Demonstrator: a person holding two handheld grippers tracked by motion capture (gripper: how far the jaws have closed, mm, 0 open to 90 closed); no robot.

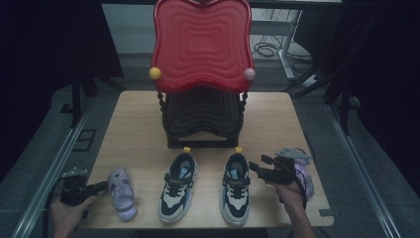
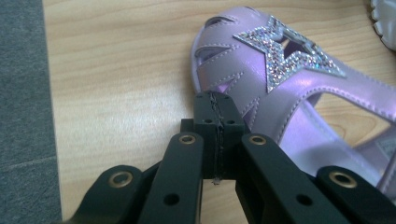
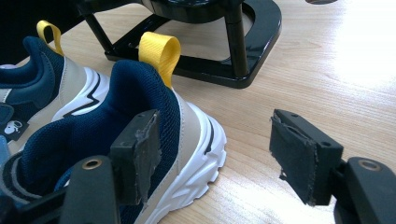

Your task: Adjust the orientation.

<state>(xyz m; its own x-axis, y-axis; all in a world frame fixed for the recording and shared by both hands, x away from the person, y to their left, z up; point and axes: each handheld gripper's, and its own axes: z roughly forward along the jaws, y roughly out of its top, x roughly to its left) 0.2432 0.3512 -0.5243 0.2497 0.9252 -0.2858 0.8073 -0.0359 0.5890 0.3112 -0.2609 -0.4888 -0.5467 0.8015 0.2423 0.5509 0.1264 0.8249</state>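
At the far left of the high view, at about 8 o'clock on the tabletop [image 1: 143,114], the left gripper [image 1: 101,187] is seen held low in a hand [image 1: 67,213] that enters from the bottom edge. Its fingers [image 2: 218,122] are shown pressed fully together in the left gripper view, with nothing clamped between them; their tips are placed against the side of the purple sandal [image 2: 280,84], just under its cut-out straps. Whether the tips actually touch the sandal cannot be told. A glittering star ornament [image 2: 285,58] is seen on the sandal's upper. In the high view the sandal [image 1: 122,193] is found lying near the front edge, at roughly 7 o'clock, just beside the left gripper.

Toward the middle, a pair of navy and beige sneakers is set side by side at 6 o'clock, yellow heel loops pointed away from the person: the left sneaker [image 1: 178,187] and the right sneaker [image 1: 236,187]. Behind them, at 12 o'clock, a black stand [image 1: 200,119] topped by a red wavy tray [image 1: 201,42] is placed.

At 4 o'clock the right gripper [image 1: 253,166] is held level, aimed at the heel of the right sneaker. In the right gripper view its fingers [image 3: 140,154] are spread wide and nothing is gripped; one finger is seen at the sneaker's heel [image 3: 154,121], the other over bare wood. A second purple sandal [image 1: 303,173] is partly hidden behind the right hand [image 1: 292,191].
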